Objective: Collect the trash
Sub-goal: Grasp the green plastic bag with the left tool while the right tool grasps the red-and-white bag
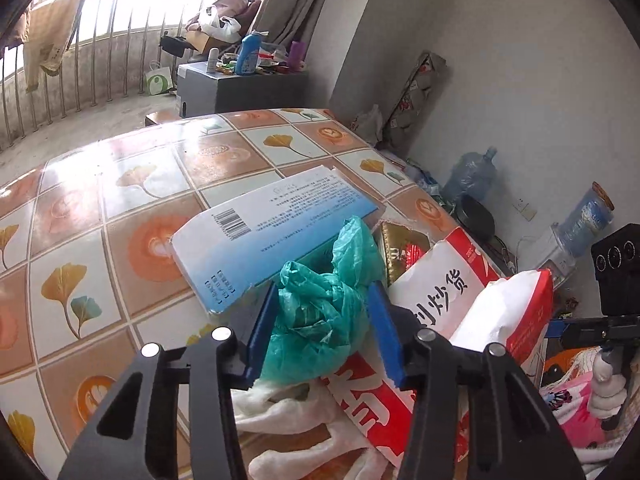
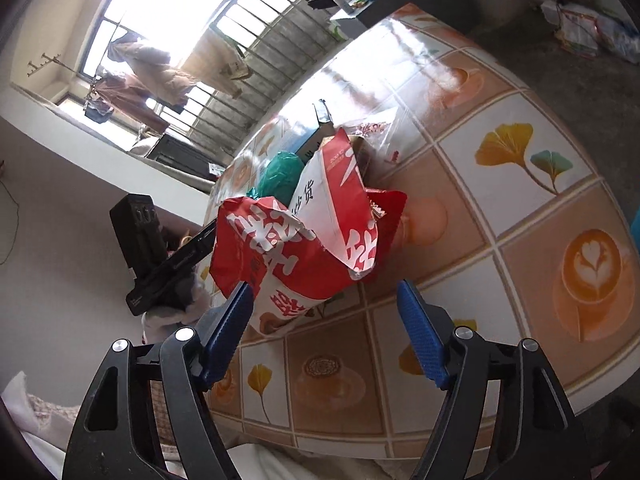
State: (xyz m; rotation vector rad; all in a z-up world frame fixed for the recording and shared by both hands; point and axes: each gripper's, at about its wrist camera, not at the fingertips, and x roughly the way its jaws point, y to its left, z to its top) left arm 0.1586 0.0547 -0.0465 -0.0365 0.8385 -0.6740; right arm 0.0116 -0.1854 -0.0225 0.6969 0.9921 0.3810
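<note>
A crumpled green plastic bag [image 1: 328, 292] lies on the tiled table [image 1: 100, 220] between the blue fingers of my left gripper [image 1: 324, 286], and both pads touch it. Behind it lies a flat blue-and-white box [image 1: 256, 232]; to its right are a gold packet [image 1: 400, 248] and a torn red-and-white snack bag [image 1: 460, 292]. White crumpled plastic [image 1: 288, 412] sits under the gripper. In the right wrist view my right gripper [image 2: 325, 284] stands open around the near end of the snack bag [image 2: 304, 240]. Its left finger [image 2: 236, 312] is at the bag's edge and the other stands apart.
A clear wrapper [image 2: 384, 132] lies beyond the pile. A grey cabinet [image 1: 240, 84] with bottles stands past the table's far edge, before a balcony railing [image 1: 100, 40]. Water jugs [image 1: 468, 176] sit on the floor by the wall. A gloved hand [image 1: 608, 392] holds the right gripper.
</note>
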